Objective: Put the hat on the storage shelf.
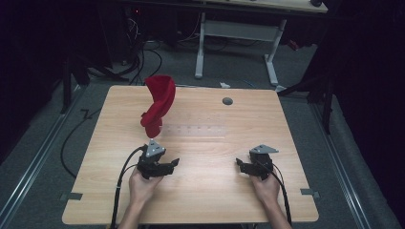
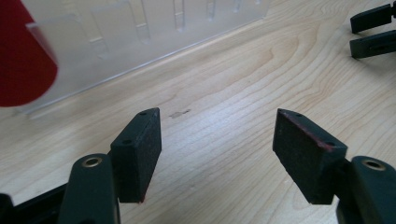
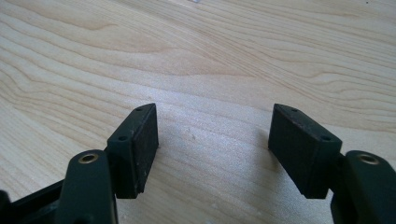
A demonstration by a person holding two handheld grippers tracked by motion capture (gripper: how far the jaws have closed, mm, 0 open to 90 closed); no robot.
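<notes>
I held my left gripper low over the near part of the wooden desk, its fingers spread wide apart with nothing between them, only bare wood grain. My right gripper sat well apart from it on the same near stretch of desk, and its fingers were likewise wide apart and empty. The two grippers pointed inward, toward each other, and from my left gripper view I could see the tips of the other gripper's black fingers far off to the upper right.

Beyond my left fingers, farther across the desk, stood a clear plastic rack with a row of upright slots. On its left end sat a red cloth, draped and twisted so that it rose tall above the desk; I could not tell how it was fixed there. In my left gripper view its red edge showed up and to the left of my fingers, in front of the rack.

Ahead of my right fingers lay plain wood.
</notes>
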